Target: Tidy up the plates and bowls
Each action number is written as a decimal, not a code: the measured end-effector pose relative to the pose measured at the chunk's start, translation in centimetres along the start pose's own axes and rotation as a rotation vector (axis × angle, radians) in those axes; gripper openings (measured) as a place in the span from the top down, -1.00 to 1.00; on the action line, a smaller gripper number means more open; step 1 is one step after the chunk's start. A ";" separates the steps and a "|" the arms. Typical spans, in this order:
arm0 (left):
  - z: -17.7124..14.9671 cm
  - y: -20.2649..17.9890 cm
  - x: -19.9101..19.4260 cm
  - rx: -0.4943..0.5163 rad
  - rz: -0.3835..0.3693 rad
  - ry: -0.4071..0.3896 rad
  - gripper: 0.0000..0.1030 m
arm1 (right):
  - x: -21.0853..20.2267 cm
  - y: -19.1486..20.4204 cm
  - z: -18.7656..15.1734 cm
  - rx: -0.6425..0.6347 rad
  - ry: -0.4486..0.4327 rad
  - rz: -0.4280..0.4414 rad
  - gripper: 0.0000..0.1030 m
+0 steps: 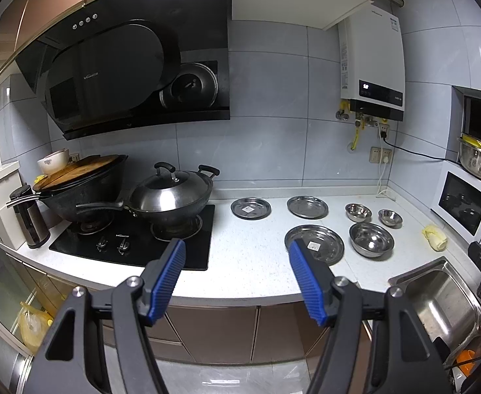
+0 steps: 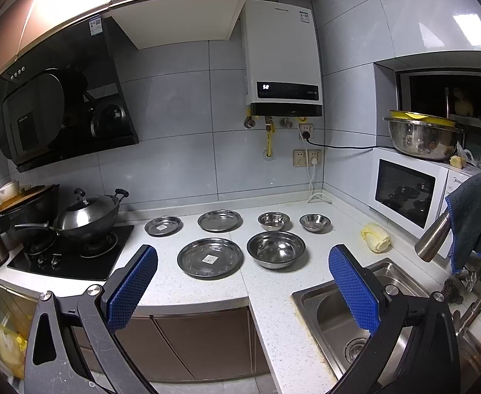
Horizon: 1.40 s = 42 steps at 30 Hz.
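Three steel plates lie on the white counter: a large one (image 2: 210, 258) in front, two smaller ones (image 2: 163, 226) (image 2: 219, 220) behind. Three steel bowls stand to their right: a large one (image 2: 276, 249) and two small ones (image 2: 273, 220) (image 2: 315, 222). In the left wrist view the large plate (image 1: 319, 244) and large bowl (image 1: 371, 239) show too. My left gripper (image 1: 237, 256) is open and empty, held off the counter's front edge. My right gripper (image 2: 243, 262) is open and empty, also short of the counter.
A black hob (image 2: 66, 256) with a lidded wok (image 2: 86, 218) and a second pan sits at the left. A steel sink (image 2: 348, 312) with a tap is at the right. A white microwave (image 2: 407, 190) stands in the corner, a yellowish lump (image 2: 375, 238) before it.
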State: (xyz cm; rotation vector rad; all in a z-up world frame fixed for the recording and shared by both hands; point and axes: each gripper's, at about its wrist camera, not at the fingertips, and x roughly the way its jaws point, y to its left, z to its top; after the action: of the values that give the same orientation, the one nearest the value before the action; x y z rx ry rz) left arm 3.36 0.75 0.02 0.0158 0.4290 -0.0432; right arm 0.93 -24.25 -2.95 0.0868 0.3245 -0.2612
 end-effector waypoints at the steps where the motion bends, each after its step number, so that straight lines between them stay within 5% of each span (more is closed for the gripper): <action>1: 0.1 0.0 0.2 -0.001 -0.002 -0.002 -0.25 | 0.0 0.0 0.0 0.000 -0.001 -0.002 -0.98; 42: 4.3 2.8 4.0 0.042 -0.018 -0.144 -0.25 | 3.3 4.1 4.3 0.055 -0.112 -0.064 -0.98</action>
State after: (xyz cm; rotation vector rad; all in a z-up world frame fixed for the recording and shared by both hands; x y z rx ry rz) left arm 8.95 3.31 2.31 0.0497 0.2840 -0.0702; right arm 6.33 -21.59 0.18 0.1154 0.2088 -0.3370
